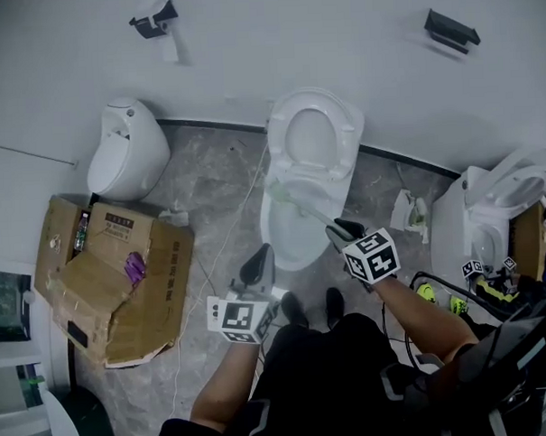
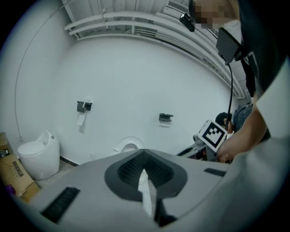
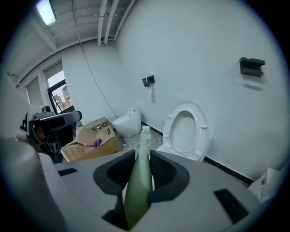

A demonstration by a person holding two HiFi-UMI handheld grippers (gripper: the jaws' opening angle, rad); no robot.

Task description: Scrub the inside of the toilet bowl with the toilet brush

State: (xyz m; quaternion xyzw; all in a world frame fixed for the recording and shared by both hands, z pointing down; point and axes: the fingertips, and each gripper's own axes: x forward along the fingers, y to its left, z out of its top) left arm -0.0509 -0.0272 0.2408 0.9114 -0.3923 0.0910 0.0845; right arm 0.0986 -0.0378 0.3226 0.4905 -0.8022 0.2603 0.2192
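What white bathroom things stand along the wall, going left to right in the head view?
Small rounded white ceramic urinal → white ceramic toilet with its seat lifted → another white ceramic toilet at the right edge.

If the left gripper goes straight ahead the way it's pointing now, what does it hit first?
Most likely the toilet bowl. The left gripper points at the bowl's front-left outer wall, and nothing shows in between. Depth is hard to judge, so treat this as probable.
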